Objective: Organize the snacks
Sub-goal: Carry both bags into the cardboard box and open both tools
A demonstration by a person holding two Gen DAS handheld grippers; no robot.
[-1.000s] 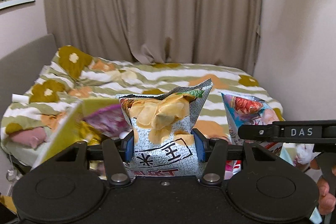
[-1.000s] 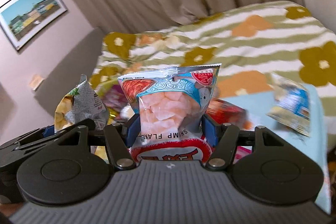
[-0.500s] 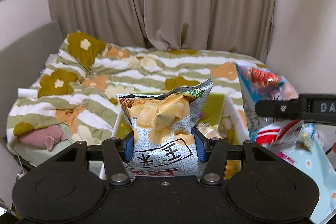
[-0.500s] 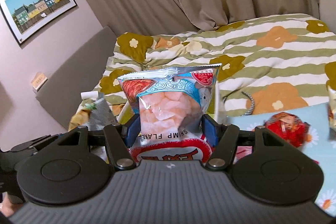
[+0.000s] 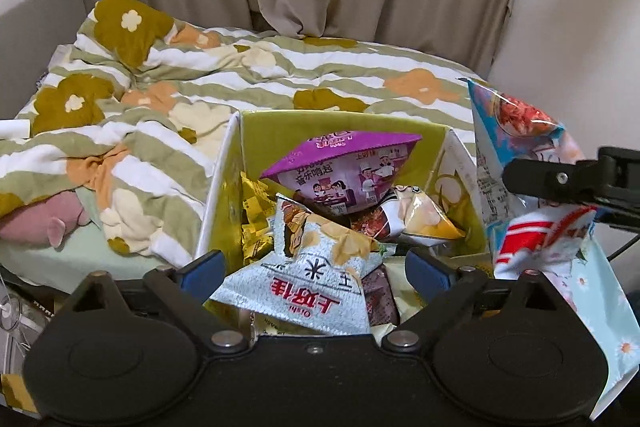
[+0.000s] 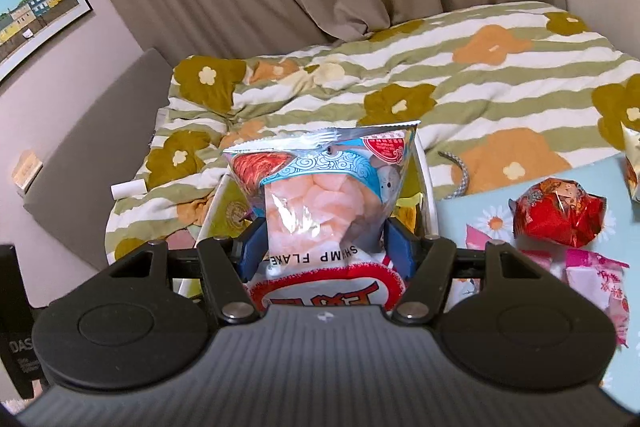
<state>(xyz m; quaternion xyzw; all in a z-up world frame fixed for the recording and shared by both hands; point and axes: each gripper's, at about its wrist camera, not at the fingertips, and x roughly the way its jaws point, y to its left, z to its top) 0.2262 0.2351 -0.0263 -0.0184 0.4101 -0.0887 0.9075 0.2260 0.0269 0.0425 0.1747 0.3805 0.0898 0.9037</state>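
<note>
Left tongs (image 5: 314,269) are opening, crinkly foil chip bag (image 5: 308,279) sagging loose between them over the box (image 5: 224,187), while right tongs (image 6: 326,247) are clamping the glossy shrimp-flake pouch (image 6: 320,195).

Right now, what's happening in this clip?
A person with a gripper in each hand is sorting snacks into a yellow-green cardboard box beside a bed. The left gripper is opening its jaws; the pale blue potato chip bag lies tilted between them on the pile in the box, and the pads no longer press on it. The right gripper is clamped on a clear-and-blue shrimp flakes bag, held upright near the box. A shiny red wrapped snack lies on the light blue daisy-print cloth.
</note>
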